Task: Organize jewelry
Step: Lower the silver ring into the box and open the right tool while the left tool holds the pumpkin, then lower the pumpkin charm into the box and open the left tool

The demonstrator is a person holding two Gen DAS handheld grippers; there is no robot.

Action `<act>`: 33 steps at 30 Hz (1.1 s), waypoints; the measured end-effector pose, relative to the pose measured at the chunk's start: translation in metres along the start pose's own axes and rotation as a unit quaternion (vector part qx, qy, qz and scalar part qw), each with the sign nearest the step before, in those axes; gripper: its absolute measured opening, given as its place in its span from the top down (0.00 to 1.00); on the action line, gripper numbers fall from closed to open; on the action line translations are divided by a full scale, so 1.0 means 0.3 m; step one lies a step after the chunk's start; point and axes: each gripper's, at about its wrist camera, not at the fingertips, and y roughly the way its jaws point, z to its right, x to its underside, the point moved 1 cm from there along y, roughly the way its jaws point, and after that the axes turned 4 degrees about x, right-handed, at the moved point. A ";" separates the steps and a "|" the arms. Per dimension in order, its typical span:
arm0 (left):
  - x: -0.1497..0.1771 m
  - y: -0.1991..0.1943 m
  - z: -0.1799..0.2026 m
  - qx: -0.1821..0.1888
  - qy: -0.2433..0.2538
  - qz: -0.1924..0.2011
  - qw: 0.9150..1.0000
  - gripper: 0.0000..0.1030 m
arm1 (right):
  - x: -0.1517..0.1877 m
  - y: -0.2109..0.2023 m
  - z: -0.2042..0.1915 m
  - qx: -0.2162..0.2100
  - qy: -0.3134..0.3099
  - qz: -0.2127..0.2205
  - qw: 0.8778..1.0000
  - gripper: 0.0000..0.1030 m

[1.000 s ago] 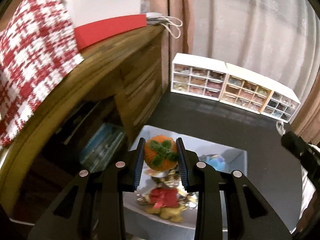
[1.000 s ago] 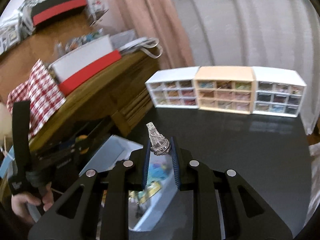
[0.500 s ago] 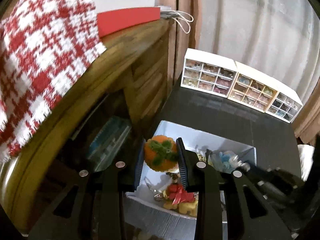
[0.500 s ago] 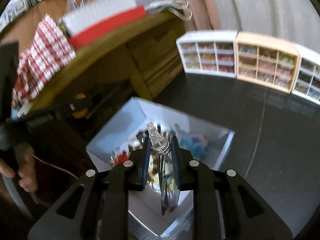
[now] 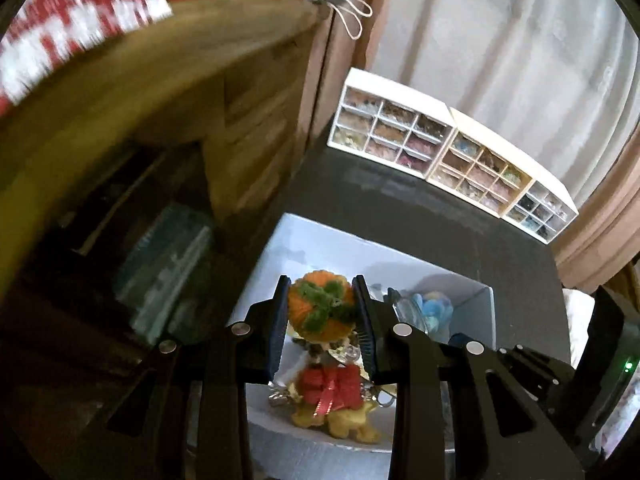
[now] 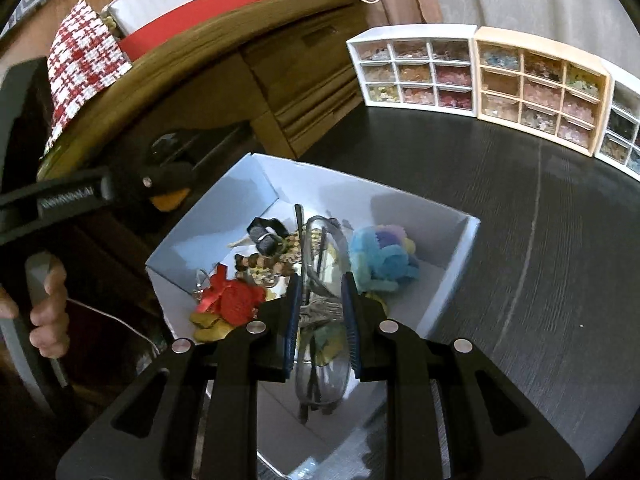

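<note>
Pumpkin charm: clamped in the left tool, directly above the white box.
Silver piece: gripped by the right tool, low over the same box, above the glasses.
Relation: box lay straight below both tools; drawer units stood far across the bench.

My left claw and right claw are matte black, with blue ribbed pads and silver screws.
</note>
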 end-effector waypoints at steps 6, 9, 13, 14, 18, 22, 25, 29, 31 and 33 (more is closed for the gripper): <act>0.004 0.049 0.007 0.024 0.001 -0.021 0.999 0.69 | 0.003 -0.043 0.052 -0.008 0.022 0.017 1.000 0.78; 0.009 0.075 0.010 0.034 -0.001 -0.033 0.999 0.69 | -0.007 -0.091 0.101 0.000 0.044 0.039 0.998 0.61; 0.029 0.127 0.029 0.056 0.003 -0.065 0.996 0.69 | -0.027 -0.184 0.196 0.029 0.085 0.075 0.993 0.50; 0.038 0.140 0.042 0.057 0.010 -0.075 0.995 0.69 | -0.029 -0.207 0.219 0.036 0.092 0.082 0.992 0.48; 0.067 0.181 0.107 0.040 0.061 -0.110 0.991 0.69 | -0.027 -0.287 0.309 0.054 0.126 0.108 0.985 0.43; 0.076 0.205 0.117 0.029 0.057 -0.124 0.990 0.69 | -0.015 -0.344 0.372 0.077 0.148 0.120 0.979 0.41; 0.090 0.220 0.134 0.022 0.073 -0.126 0.989 0.69 | -0.003 -0.376 0.411 0.098 0.159 0.126 0.974 0.40; 0.101 0.236 0.119 0.033 0.059 -0.135 0.989 0.69 | 0.018 -0.405 0.471 0.141 0.184 0.123 0.965 0.29; 0.100 0.235 0.107 0.040 0.048 -0.136 0.989 0.69 | 0.035 -0.415 0.502 0.178 0.195 0.118 0.957 0.25; 0.099 0.232 0.106 0.039 0.047 -0.136 0.989 0.69 | 0.059 -0.424 0.543 0.188 0.213 0.117 0.952 0.21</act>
